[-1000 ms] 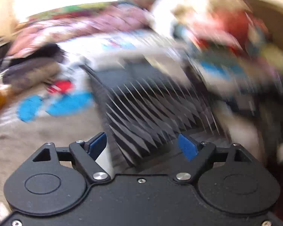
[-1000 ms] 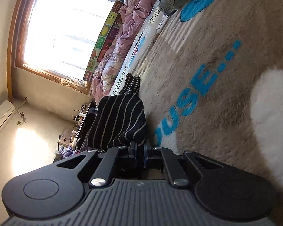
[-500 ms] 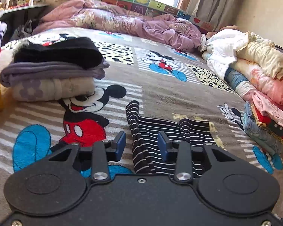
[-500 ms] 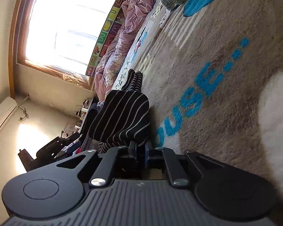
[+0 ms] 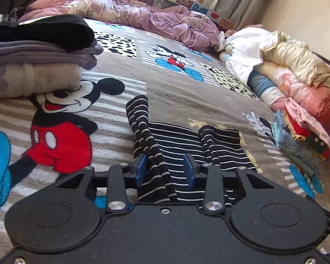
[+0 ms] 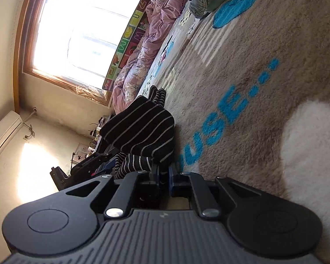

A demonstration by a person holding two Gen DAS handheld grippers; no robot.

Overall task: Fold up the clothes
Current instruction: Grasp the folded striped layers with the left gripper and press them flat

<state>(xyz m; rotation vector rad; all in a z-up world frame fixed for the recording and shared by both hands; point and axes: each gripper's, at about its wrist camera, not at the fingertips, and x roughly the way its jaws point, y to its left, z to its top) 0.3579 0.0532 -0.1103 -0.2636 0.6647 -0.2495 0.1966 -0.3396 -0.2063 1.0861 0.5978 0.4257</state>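
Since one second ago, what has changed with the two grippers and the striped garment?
The left gripper swung in over the striped garment, and its jaws narrowed around a bunched fold; whether the pads press is unclear. The right gripper stayed shut on the garment's other edge, hardly moving.

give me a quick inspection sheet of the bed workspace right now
surface: cartoon blanket over the bed
job's things: striped top lying flat, one sleeve bunched
clutter: folded stack on one side, clothes pile on the other, purple duvet behind
grippers: left tongs astride the sleeve, pads apart; right tongs shut on striped top
cables: nothing seen on the bed
surroundings: window, wall heater
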